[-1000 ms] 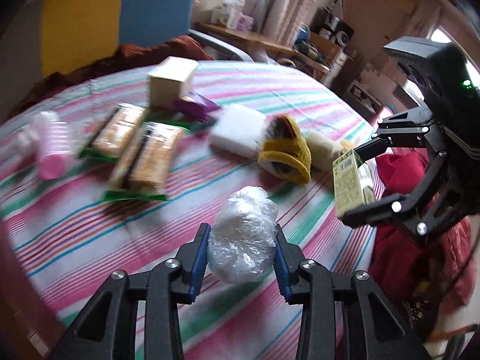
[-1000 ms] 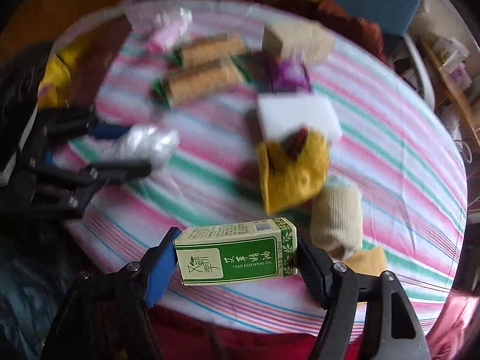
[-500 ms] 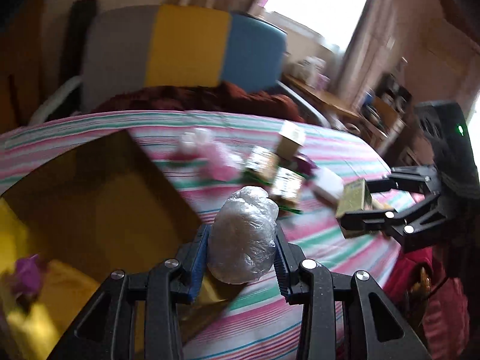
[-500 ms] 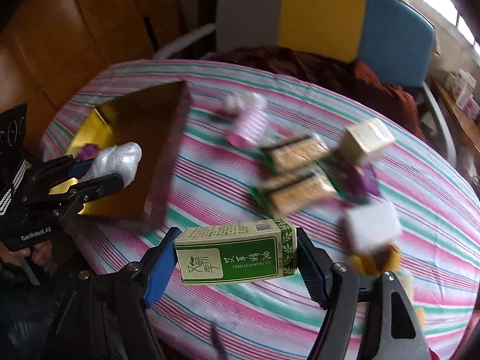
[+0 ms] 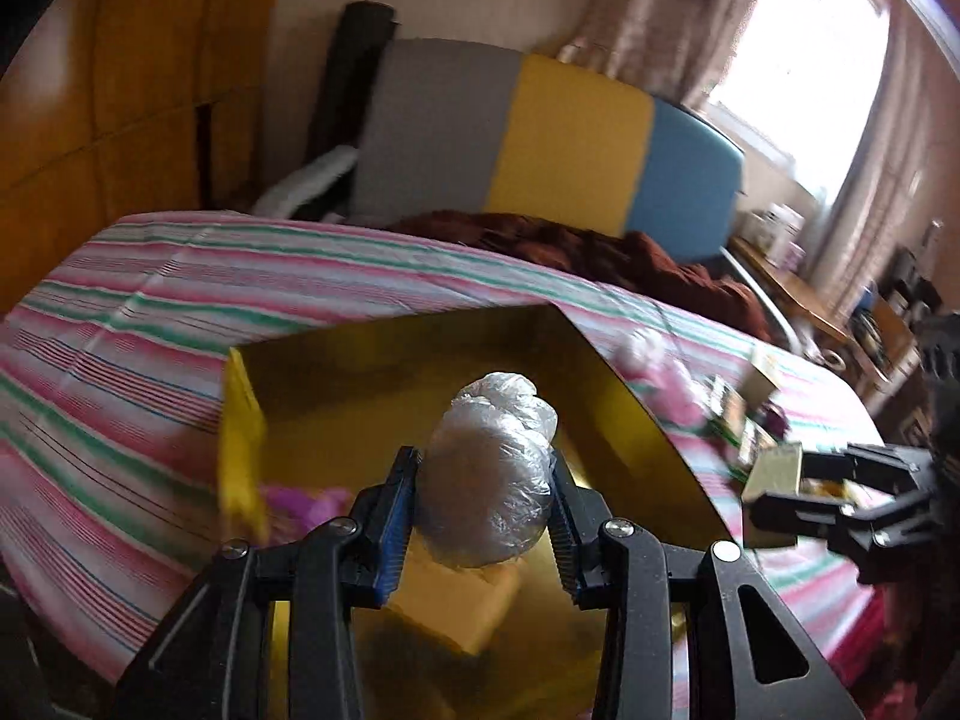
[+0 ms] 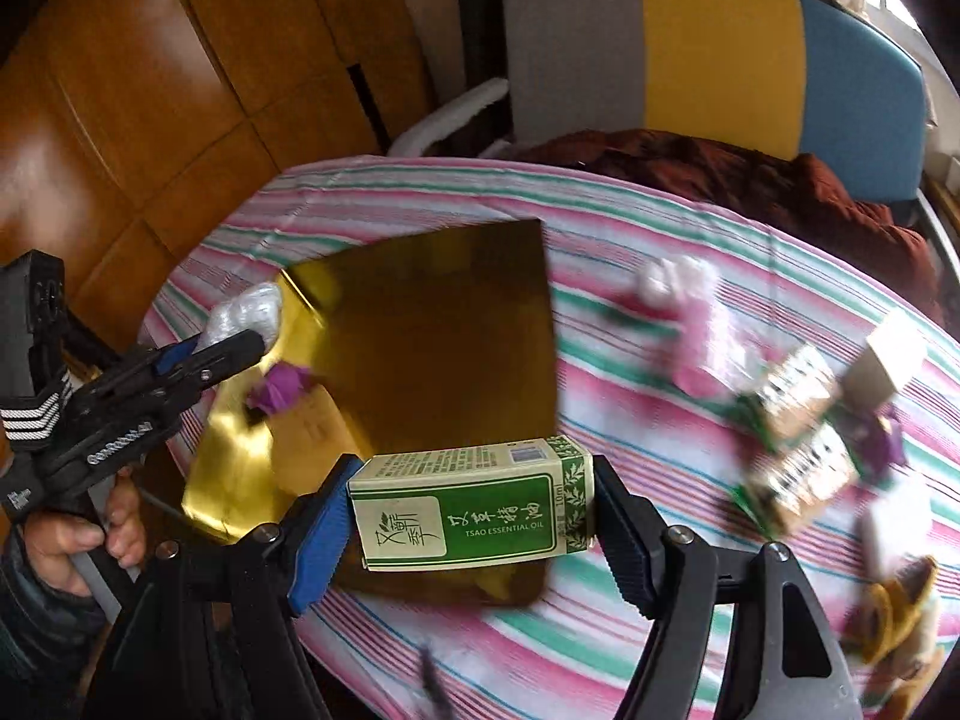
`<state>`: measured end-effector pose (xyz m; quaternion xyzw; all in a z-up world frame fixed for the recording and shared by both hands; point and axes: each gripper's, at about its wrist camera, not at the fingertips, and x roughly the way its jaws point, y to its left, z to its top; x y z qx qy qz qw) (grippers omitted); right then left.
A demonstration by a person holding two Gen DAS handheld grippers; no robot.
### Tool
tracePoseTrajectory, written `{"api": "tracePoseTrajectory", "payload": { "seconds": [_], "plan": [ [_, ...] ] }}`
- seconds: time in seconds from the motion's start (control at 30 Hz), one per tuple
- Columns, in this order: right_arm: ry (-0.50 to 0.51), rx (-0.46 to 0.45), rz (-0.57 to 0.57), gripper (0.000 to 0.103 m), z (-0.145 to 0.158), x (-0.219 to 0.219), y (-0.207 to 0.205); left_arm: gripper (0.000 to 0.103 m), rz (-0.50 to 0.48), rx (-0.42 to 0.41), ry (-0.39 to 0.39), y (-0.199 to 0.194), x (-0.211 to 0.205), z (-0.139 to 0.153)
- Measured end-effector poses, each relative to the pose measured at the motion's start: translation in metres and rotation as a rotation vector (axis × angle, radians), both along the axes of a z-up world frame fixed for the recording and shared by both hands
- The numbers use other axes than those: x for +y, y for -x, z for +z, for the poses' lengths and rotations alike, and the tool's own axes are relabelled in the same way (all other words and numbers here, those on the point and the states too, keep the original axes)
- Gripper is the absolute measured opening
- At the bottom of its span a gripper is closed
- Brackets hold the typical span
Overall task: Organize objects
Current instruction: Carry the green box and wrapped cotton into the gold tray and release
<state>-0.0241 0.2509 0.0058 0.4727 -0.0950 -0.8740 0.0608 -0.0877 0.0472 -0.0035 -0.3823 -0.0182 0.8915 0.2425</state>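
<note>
Left gripper (image 5: 483, 507) clamped on a clear plastic-wrapped bundle (image 5: 489, 480) above the open gold box (image 6: 420, 324) near the striped table's (image 6: 630, 240) left edge, right gripper (image 6: 474, 516) pinching a green essential-oil carton (image 6: 471, 513) just beside it, with blurred snack packets (image 6: 792, 438) scattered rightward.

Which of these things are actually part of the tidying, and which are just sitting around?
In the job:
- plastic-wrapped ball, held in left gripper
- green essential-oil box, held in right gripper
- gold box

Lying about:
- striped chair
- brown blanket
</note>
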Motion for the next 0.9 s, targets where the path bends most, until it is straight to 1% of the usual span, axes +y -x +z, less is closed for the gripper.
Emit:
{"api": "tracePoseTrajectory", "payload": {
  "seconds": [0.07, 0.1, 0.17, 0.2, 0.23, 0.33, 0.4, 0.5, 0.53, 0.6, 0.7, 0.8, 0.9],
  "plan": [
    [0.011, 0.011, -0.008, 0.075, 0.002, -0.011, 0.017, 0.044, 0.048, 0.026, 0.028, 0.015, -0.008, 0.003],
    [0.023, 0.027, -0.013, 0.077, 0.006, -0.018, 0.028, 0.047, 0.064, 0.036, 0.040, 0.023, -0.011, 0.004],
    [0.039, 0.062, -0.020, 0.080, 0.012, -0.028, 0.042, 0.059, 0.105, 0.036, 0.052, 0.037, -0.018, 0.006],
    [0.044, 0.079, -0.024, 0.087, 0.015, -0.035, 0.051, 0.072, 0.127, 0.042, 0.056, 0.040, -0.022, 0.008],
    [0.044, 0.086, -0.026, 0.091, 0.017, -0.037, 0.054, 0.080, 0.162, 0.059, 0.068, 0.041, -0.028, 0.010],
    [0.042, 0.106, -0.022, 0.091, 0.018, -0.049, 0.062, 0.090, 0.212, 0.085, 0.084, 0.037, -0.041, 0.013],
    [0.044, 0.110, -0.012, 0.091, 0.014, -0.053, 0.060, 0.091, 0.237, 0.084, 0.090, 0.033, -0.047, 0.012],
    [0.011, 0.114, -0.011, 0.091, 0.009, -0.058, 0.052, 0.094, 0.263, 0.099, 0.085, 0.022, -0.056, 0.012],
    [0.003, 0.119, -0.014, 0.091, 0.008, -0.059, 0.050, 0.096, 0.279, 0.110, 0.089, 0.018, -0.057, 0.012],
    [-0.021, 0.145, -0.031, 0.091, 0.009, -0.059, 0.038, 0.099, 0.297, 0.126, 0.094, 0.011, -0.059, 0.014],
    [-0.080, 0.234, -0.076, 0.091, 0.017, -0.059, 0.019, 0.103, 0.312, 0.153, 0.094, -0.001, -0.059, 0.016],
    [-0.157, 0.317, -0.119, 0.091, 0.026, -0.059, 0.002, 0.103, 0.308, 0.162, 0.092, -0.010, -0.056, 0.017],
    [-0.180, 0.359, -0.150, 0.091, 0.032, -0.057, -0.009, 0.103, 0.287, 0.159, 0.077, -0.019, -0.052, 0.017]
  ]
}}
